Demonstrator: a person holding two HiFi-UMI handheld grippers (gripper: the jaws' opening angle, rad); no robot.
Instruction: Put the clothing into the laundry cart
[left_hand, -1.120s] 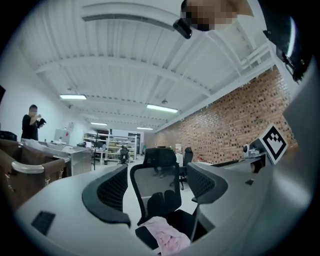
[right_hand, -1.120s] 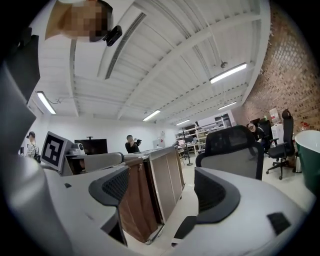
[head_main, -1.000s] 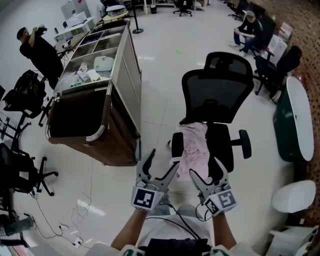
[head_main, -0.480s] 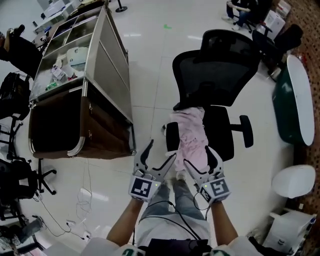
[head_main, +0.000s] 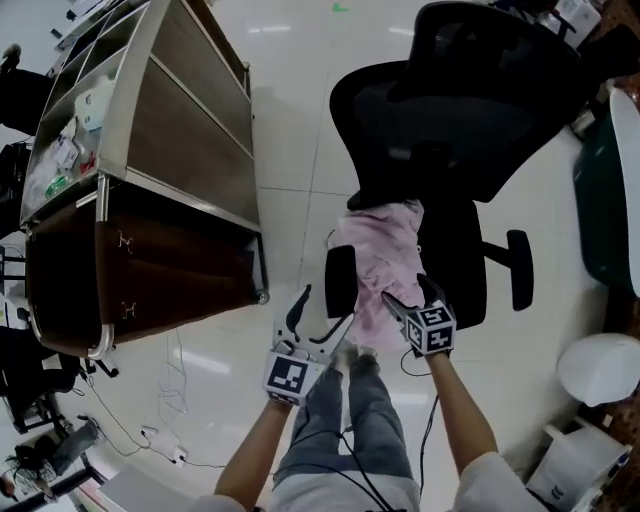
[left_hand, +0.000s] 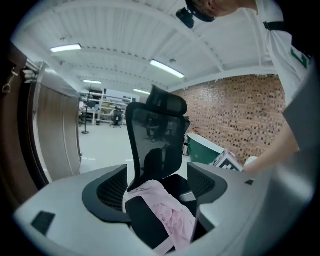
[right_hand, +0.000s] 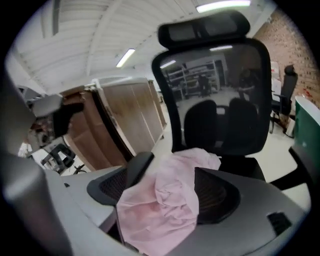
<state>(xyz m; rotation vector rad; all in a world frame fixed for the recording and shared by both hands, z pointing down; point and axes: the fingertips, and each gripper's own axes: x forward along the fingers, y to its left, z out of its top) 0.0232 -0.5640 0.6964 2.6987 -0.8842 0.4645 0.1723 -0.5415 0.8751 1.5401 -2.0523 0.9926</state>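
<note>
Pink garment (head_main: 385, 255) lies crumpled on the seat of the office chair (head_main: 460, 110). It runs from the foot of the backrest to the seat's front edge, along the side edge nearest the laundry cart (head_main: 170, 150), and touches the armrest (head_main: 340, 282) on that side. None of it is in the cart yet. We judge the step in hand to be the pick-up: both tools sit low at the seat's front edge, where the loose cloth is easiest to reach. Right gripper (head_main: 410, 297): jaws apart and opening, cloth heaped between them, pads not pressing on it as far as we can see. We take the spread as meant to admit a thick fold. Left gripper (head_main: 320, 318): jaws wide apart, nothing gripped, hanging just outside the armrest, perhaps to gather the trailing end. The head view alone gives the layout, with the cart standing apart from the chair across a strip of floor. The right gripper view alone shows how high the garment (right_hand: 165, 210) bunches between its jaws, with the cart (right_hand: 130, 120) behind. The left gripper view shows that the armrest (left_hand: 147, 225), not the garment (left_hand: 170, 212), stands nearest between its jaws.
</note>
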